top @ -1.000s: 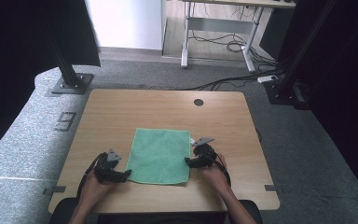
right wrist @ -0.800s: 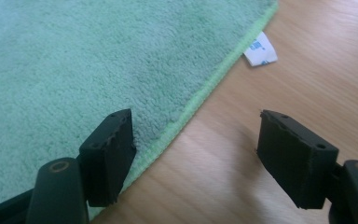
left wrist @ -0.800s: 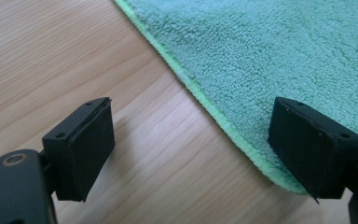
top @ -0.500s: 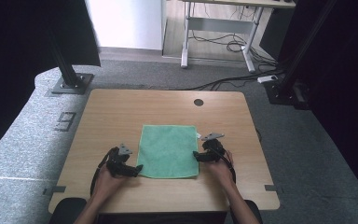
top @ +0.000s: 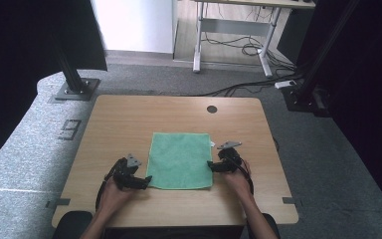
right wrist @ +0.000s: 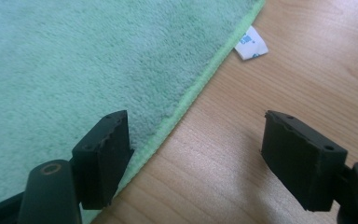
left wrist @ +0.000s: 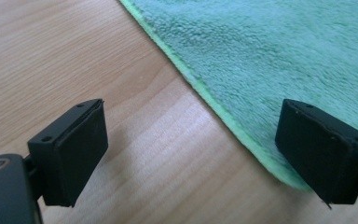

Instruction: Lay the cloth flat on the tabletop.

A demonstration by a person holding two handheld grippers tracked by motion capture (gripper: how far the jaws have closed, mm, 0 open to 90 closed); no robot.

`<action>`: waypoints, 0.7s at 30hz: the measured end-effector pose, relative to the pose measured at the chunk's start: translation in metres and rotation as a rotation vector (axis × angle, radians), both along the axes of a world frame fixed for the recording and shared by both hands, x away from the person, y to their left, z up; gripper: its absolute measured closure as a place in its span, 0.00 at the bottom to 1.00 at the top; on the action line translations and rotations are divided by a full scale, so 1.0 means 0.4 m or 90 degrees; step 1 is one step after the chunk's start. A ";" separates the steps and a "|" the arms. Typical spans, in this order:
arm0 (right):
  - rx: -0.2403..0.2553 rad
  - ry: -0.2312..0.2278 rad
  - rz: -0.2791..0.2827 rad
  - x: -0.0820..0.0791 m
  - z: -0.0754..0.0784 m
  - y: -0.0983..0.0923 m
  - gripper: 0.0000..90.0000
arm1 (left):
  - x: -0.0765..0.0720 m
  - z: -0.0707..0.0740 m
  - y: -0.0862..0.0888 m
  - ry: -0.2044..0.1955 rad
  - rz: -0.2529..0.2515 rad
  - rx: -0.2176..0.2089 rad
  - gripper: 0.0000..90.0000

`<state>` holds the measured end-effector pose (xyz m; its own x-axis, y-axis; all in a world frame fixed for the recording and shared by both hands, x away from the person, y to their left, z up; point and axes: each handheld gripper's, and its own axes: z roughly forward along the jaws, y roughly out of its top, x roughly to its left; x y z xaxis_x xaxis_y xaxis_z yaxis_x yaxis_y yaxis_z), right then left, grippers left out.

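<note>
- A green cloth (top: pixel 181 160) lies flat near the front middle of the table (top: pixel 129 119), with bare wood on every side of it.
- A round hole (top: pixel 212 109) sits in the tabletop toward the far edge, well apart from the cloth.
- The left gripper (top: pixel 144 180) is at the cloth's near left corner; its jaws stand wide, one over wood, one over the cloth's edge, gripping nothing. They have just been opening.
- The right gripper (top: pixel 211 165) is at the cloth's right edge, jaws wide and straddling the hem, nothing pinched.
- Nothing lies between either gripper and the cloth.
- The right gripper view shows a white tag (right wrist: pixel 251 44) at the hem.
- The gripper views show the pile and the stitched hem.
- The high view shows grey floor, a desk (top: pixel 238 30) with cables behind, and black stands (top: pixel 72 79) at both sides.
</note>
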<state>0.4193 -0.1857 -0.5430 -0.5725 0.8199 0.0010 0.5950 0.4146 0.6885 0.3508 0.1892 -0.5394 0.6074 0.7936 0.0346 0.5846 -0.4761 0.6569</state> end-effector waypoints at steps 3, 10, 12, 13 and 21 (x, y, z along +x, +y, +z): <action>0.011 -0.009 0.003 -0.013 0.015 -0.003 0.26 | -0.012 -0.002 0.005 0.010 -0.003 0.007 0.11; 0.013 -0.002 0.008 -0.048 0.027 -0.013 0.25 | -0.030 0.002 0.020 0.015 -0.004 0.012 0.11; 0.012 0.001 0.007 -0.061 0.028 -0.018 0.25 | -0.033 0.004 0.024 0.014 -0.006 0.014 0.11; 0.012 0.002 0.006 -0.067 0.028 -0.022 0.25 | -0.035 0.006 0.024 0.012 -0.004 0.014 0.11; 0.020 -0.004 -0.003 -0.121 0.030 -0.062 0.24 | -0.027 0.022 0.077 -0.005 0.026 -0.002 0.11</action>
